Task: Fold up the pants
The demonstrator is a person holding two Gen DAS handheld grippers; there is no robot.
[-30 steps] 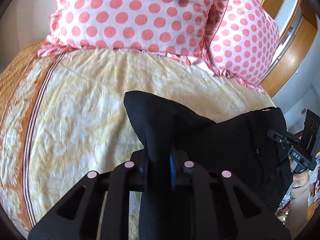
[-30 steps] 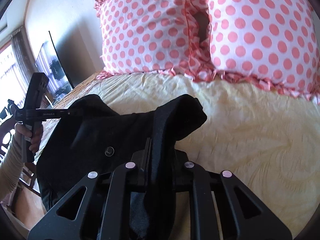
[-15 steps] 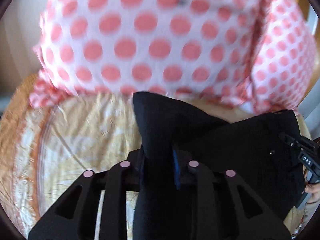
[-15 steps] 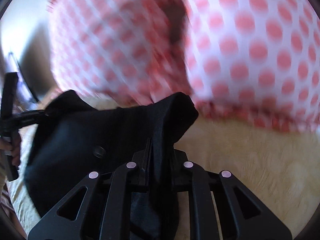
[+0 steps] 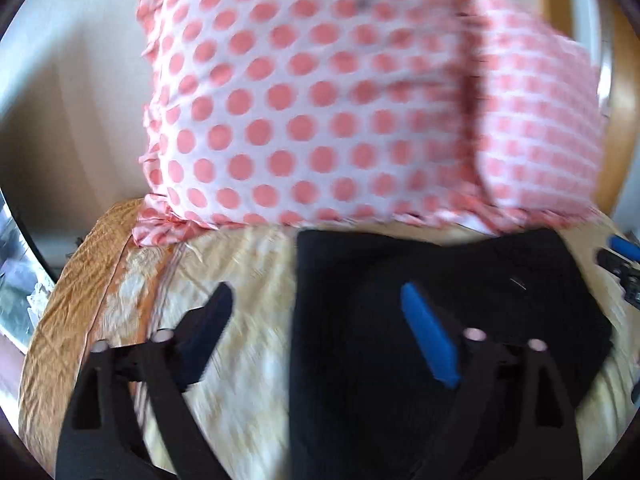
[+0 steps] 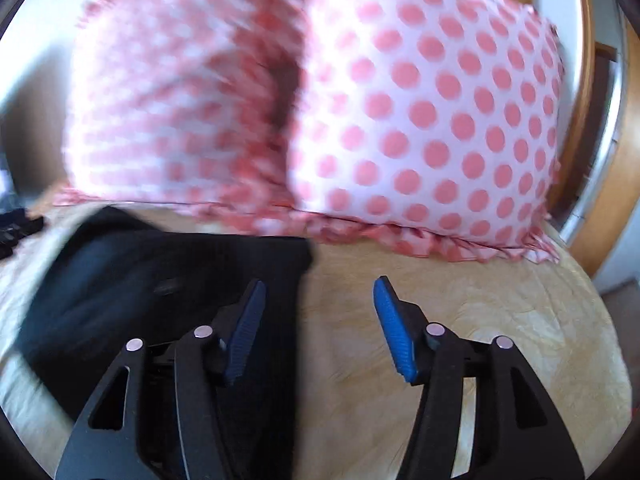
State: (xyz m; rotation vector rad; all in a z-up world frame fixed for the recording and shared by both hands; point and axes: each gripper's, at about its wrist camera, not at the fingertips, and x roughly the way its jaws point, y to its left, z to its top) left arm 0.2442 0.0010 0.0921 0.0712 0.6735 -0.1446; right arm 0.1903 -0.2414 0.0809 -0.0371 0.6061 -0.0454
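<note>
Beside black pants (image 6: 168, 280), spread fingers (image 6: 394, 330).

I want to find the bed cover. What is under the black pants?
The black pants lie on the yellow bedspread, which shows around them. The part beneath is covered.

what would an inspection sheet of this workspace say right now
surface: bed with yellow patterned bedspread, wrinkled, orange border on its left side
job's things: black pants lying on the bedspread just in front of the pillows, held by neither gripper
clutter: nothing seen
grippers: left gripper open above the pants' left edge; right gripper open above the pants' right edge
cables: nothing seen
surroundings: two pink polka-dot pillows at the head of the bed, wooden frame to the right; both views motion-blurred
</note>
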